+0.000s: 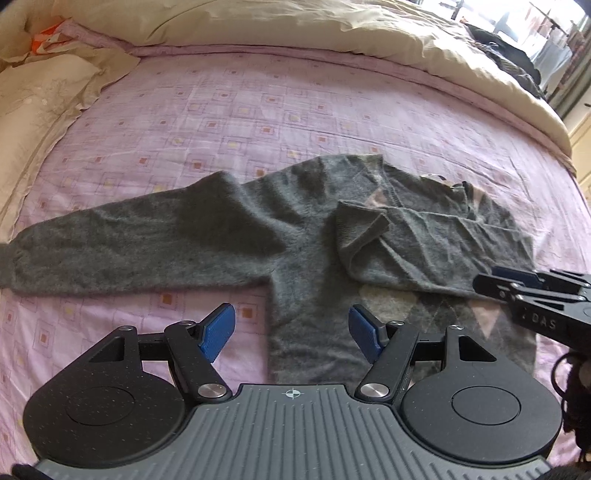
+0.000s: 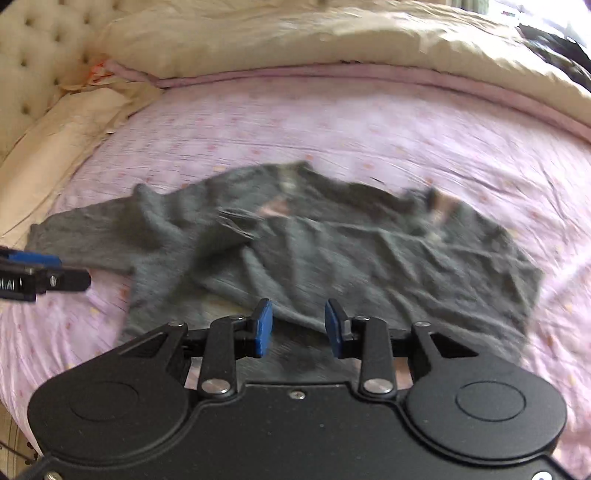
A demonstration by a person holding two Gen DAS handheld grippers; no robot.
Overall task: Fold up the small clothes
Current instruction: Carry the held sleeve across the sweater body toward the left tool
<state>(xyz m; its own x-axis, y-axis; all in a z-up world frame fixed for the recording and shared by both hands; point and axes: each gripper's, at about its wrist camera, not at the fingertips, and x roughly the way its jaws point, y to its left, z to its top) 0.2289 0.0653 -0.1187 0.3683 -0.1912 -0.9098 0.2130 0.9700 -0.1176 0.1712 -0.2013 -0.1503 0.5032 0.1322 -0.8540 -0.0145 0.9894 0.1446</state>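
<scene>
A small grey knit sweater [image 1: 303,236] lies flat on a pink patterned bedsheet [image 1: 221,110]. Its left sleeve [image 1: 122,251] stretches out to the left. Its right sleeve [image 1: 413,243] is folded across the chest. My left gripper [image 1: 291,328] is open and empty, hovering over the sweater's lower left body. My right gripper [image 2: 298,326] is open and empty above the sweater's [image 2: 332,251] lower hem; it also shows at the right edge of the left wrist view [image 1: 517,288]. The right wrist view is motion-blurred.
A beige duvet [image 1: 295,29] is bunched along the far side of the bed. A beige pillow [image 1: 40,99] lies at the left. A tufted headboard [image 2: 37,55] stands at the far left. Dark clothes [image 1: 509,55] lie at the far right.
</scene>
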